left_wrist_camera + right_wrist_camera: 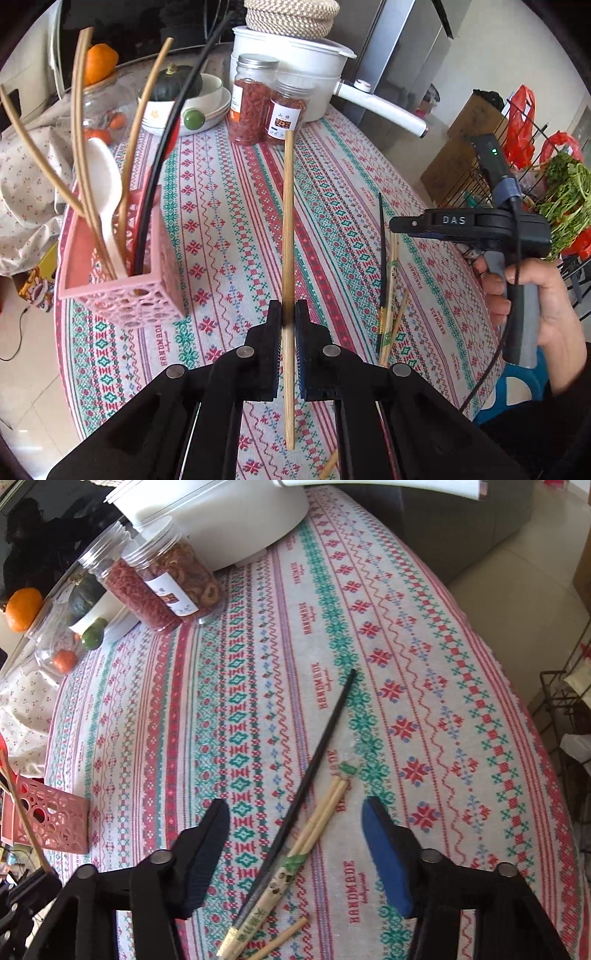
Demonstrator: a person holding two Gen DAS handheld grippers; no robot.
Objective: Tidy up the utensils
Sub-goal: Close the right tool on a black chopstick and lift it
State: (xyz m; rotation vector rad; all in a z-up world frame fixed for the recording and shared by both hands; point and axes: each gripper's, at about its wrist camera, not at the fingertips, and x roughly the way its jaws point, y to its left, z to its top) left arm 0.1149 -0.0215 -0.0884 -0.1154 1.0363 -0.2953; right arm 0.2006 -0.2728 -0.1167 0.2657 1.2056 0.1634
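- In the left wrist view, the left claw point(287, 343) at bottom centre is clenched on a wooden chopstick point(288, 236), held upright for dropping in.
- At left, the pink holder point(122, 295) already stands utensils on end.
- In the right wrist view, the right claw point(295, 853) is spread wide above the black chopstick point(317, 753) and wrapped pair point(295, 856) lying on the surface point(424, 635), probably next.

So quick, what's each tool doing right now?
Left tool: closed, holding a wooden chopstick.
Right tool: open, holding nothing, above the black chopstick and wrapped chopsticks.
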